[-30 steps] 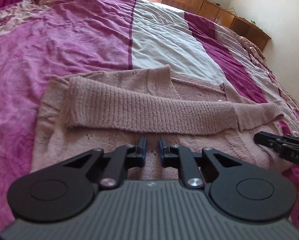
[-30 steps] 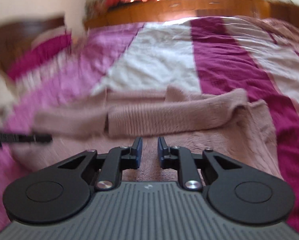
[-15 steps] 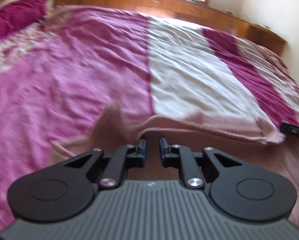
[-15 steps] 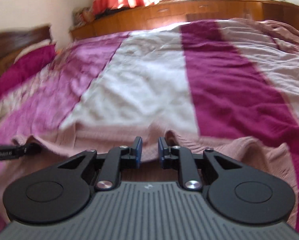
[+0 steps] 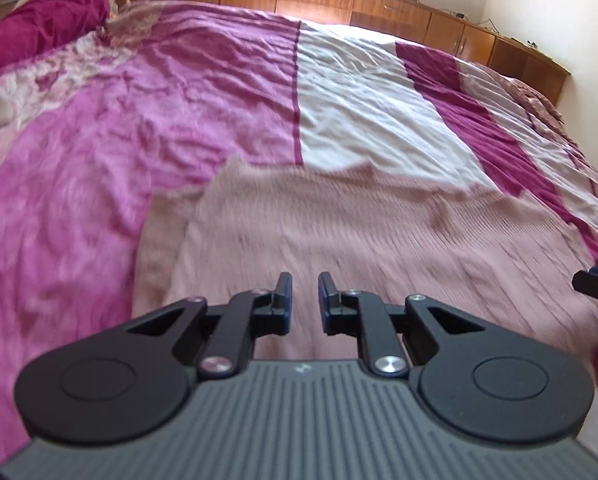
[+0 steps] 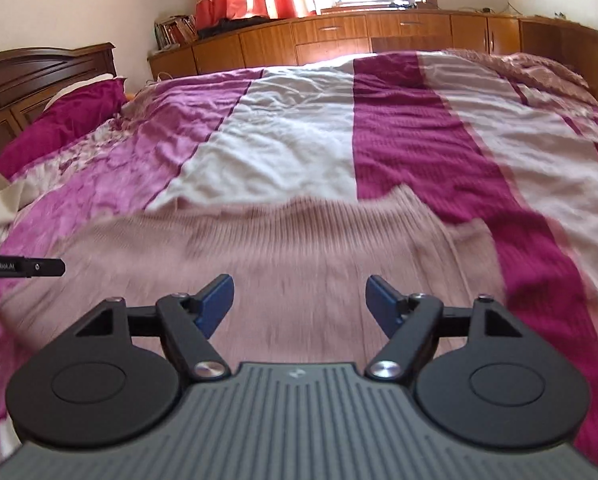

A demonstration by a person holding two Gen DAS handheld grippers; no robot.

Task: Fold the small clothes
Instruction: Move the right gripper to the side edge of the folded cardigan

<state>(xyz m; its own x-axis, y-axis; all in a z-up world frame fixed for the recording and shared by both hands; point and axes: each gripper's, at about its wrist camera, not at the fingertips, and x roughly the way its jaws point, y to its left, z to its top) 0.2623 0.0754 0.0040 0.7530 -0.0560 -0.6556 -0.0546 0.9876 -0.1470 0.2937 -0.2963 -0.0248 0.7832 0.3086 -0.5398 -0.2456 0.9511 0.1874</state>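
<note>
A dusty pink knitted sweater lies flat on the bed, folded over so its smooth back faces up; it also shows in the right wrist view. My left gripper hovers just above the sweater's near part, its jaws a narrow gap apart with nothing visible between them. My right gripper is wide open and empty above the sweater's near edge. The right gripper's tip shows at the right edge of the left wrist view, and the left gripper's tip at the left edge of the right wrist view.
The bed cover has pink, white and magenta stripes. A magenta pillow and wooden headboard are at the left. Wooden cabinets run along the far wall under a window.
The sweater's lower half was lifted and folded away over the crossed sleeves, which are now covered. My right gripper has opened wide. Both grippers have moved forward over the sweater.
</note>
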